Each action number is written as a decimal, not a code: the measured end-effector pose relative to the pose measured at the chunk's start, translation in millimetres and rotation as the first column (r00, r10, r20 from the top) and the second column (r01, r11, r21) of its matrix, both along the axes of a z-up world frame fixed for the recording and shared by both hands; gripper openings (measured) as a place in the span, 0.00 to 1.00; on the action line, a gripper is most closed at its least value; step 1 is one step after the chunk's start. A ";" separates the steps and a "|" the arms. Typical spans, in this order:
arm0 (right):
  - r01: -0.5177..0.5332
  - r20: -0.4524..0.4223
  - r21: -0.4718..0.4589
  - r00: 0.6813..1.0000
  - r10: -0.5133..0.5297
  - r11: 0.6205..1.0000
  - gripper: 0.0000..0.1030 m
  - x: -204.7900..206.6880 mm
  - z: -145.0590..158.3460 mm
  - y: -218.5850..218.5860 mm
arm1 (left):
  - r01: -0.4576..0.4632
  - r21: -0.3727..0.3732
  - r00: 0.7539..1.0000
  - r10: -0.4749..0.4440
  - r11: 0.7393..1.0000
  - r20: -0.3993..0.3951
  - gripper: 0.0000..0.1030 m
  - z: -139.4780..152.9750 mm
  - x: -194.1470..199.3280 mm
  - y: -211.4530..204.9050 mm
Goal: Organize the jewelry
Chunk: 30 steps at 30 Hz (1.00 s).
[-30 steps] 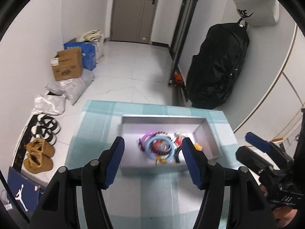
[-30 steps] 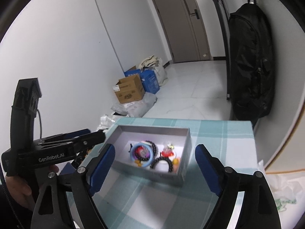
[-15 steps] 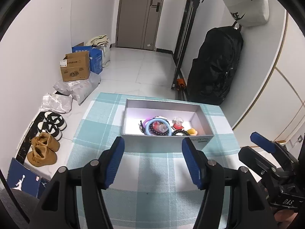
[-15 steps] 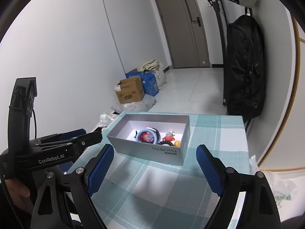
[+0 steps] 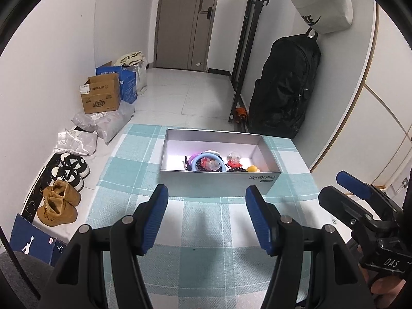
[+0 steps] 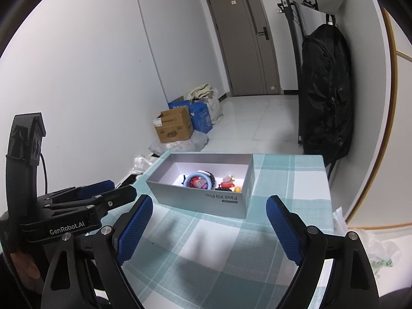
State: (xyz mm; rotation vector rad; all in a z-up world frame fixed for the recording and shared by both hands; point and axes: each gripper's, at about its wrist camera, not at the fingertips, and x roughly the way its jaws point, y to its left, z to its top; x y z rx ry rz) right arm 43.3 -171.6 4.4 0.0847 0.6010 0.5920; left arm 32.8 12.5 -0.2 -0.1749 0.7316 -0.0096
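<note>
A grey open box (image 5: pixel 216 181) (image 6: pixel 200 200) stands on the far half of the checked tablecloth. Inside lie a light blue ring (image 5: pixel 206 160) (image 6: pixel 197 180), dark bead bracelets (image 5: pixel 206 167), a small red figure (image 5: pixel 233 162) (image 6: pixel 226 180) and an orange bead (image 5: pixel 251 169). My left gripper (image 5: pixel 207 204) is open and empty, held back from the box's near wall. My right gripper (image 6: pixel 208 216) is open and empty, also short of the box; it shows at the right in the left wrist view (image 5: pixel 358 198).
The table (image 5: pixel 206 231) carries a teal and white checked cloth. On the floor to the left are shoes (image 5: pixel 58 203), bags and cardboard boxes (image 5: pixel 101 97). A black backpack (image 5: pixel 283 90) hangs on the right wall. A door (image 5: pixel 190 20) is at the far end.
Both grippers have pulled back and away from the box, which now sits farther off. Both stayed open and empty.
</note>
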 end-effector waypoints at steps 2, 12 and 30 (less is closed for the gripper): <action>0.007 -0.005 -0.003 1.000 -0.007 1.000 0.89 0.5 -0.7 -1.1 | -0.008 0.001 1.000 0.008 1.000 0.006 0.56 0.2 -1.6 0.0; 0.018 -0.013 -0.007 1.000 -0.018 1.000 0.90 -1.4 -1.5 -3.0 | -0.025 0.000 1.000 0.025 1.000 0.002 0.56 -0.1 -2.6 2.9; 0.016 -0.019 -0.026 1.000 -0.016 1.000 0.90 -4.2 -2.4 -1.5 | -0.020 -0.018 1.000 0.020 1.000 -0.002 0.56 0.0 -2.7 5.4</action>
